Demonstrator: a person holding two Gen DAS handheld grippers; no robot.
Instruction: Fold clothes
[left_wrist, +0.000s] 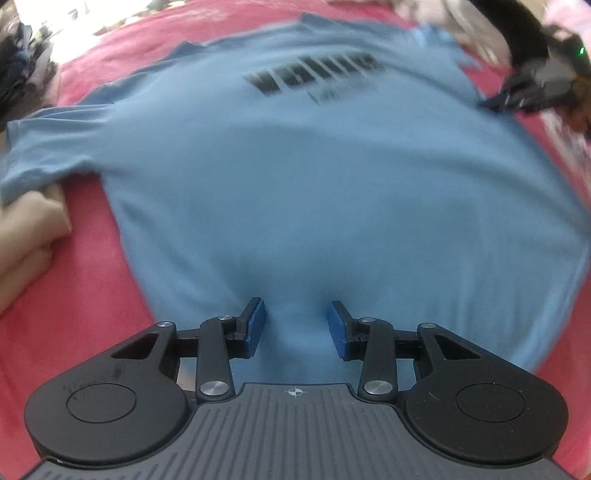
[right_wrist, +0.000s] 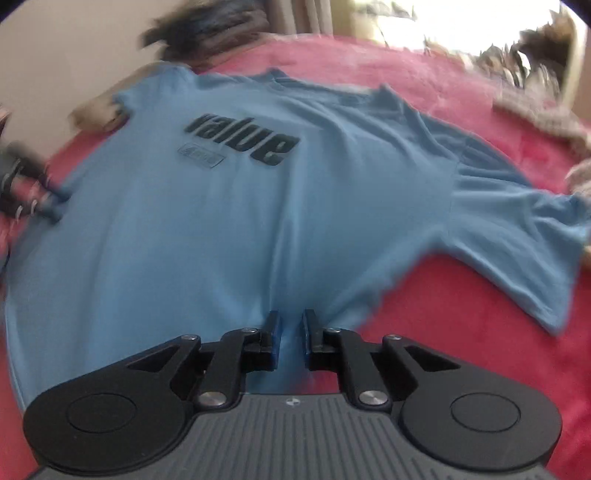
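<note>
Fabric of the blue T-shirt (left_wrist: 295, 177) lay flat on the red bedspread (left_wrist: 74, 295); your left gripper (left_wrist: 297, 326) stood spread over its hem while your right gripper (right_wrist: 291, 336) pinched it, seemingly to straighten it.

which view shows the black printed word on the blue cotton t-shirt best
The right wrist view: the black printed word reads sharply as "value" on the blue cotton t-shirt. The left wrist view shows it smeared by blur, unreadable.
</note>
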